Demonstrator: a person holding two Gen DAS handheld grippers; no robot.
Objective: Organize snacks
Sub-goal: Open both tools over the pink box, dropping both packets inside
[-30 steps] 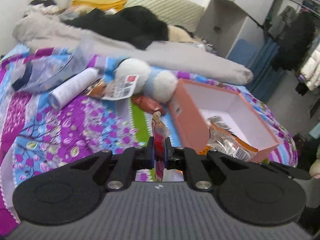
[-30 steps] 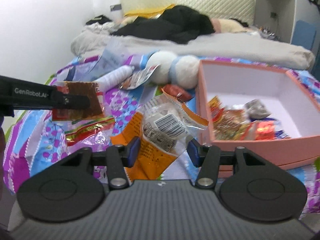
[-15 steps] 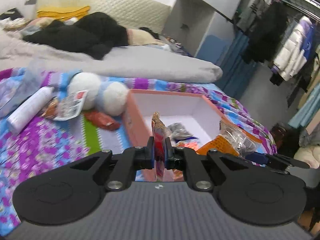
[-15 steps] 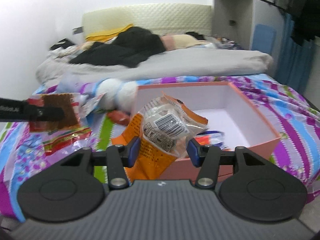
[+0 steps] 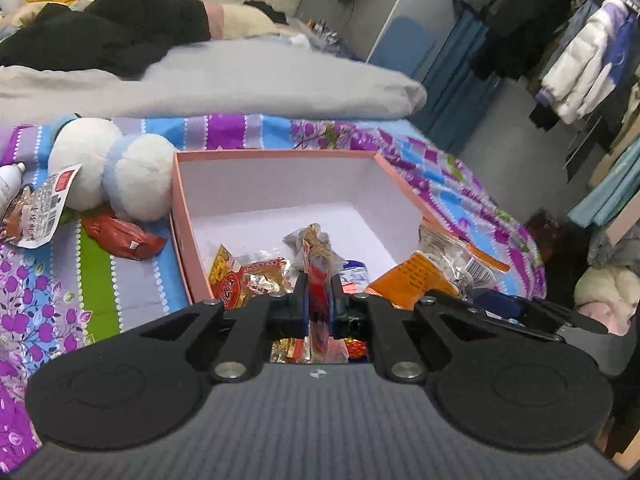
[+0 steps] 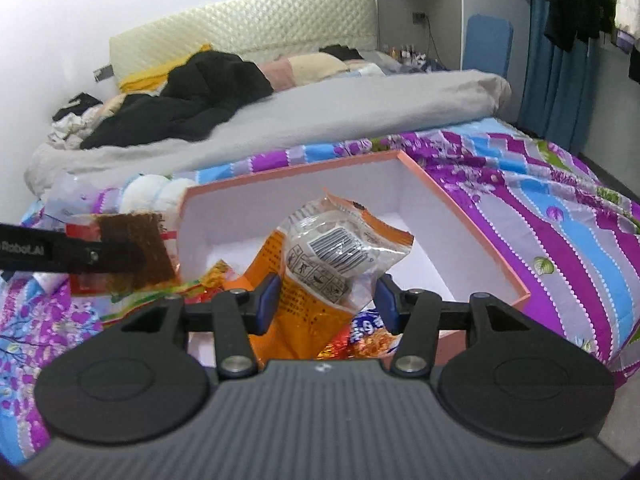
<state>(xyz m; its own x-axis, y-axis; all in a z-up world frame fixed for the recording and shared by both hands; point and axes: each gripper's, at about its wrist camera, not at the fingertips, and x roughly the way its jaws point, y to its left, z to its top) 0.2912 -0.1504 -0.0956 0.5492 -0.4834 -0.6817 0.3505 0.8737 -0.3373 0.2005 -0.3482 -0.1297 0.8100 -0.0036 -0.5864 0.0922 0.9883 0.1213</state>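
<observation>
A pink box (image 5: 181, 216) with a white inside lies on the patterned bedspread and holds several snack packets (image 5: 256, 276). My left gripper (image 5: 319, 304) is shut on a thin red and brown snack packet (image 5: 316, 256), held edge-on over the box's near side. In the right wrist view the same packet (image 6: 132, 248) hangs at the box's left wall (image 6: 192, 216). My right gripper (image 6: 326, 300) is shut on an orange and clear snack bag (image 6: 332, 256), held above the box's near part. That bag shows at the right in the left wrist view (image 5: 436, 272).
A white and blue plush toy (image 5: 108, 168), a red packet (image 5: 124, 232), a printed packet (image 5: 36, 212) and a white bottle (image 5: 8, 180) lie left of the box. A grey duvet (image 5: 220, 84) and dark clothes lie behind. The bed edge falls away to the right.
Both grippers have swung right and forward with their packets, from over the loose snacks on the bedspread to over the pink box. Both stayed shut on their packets.
</observation>
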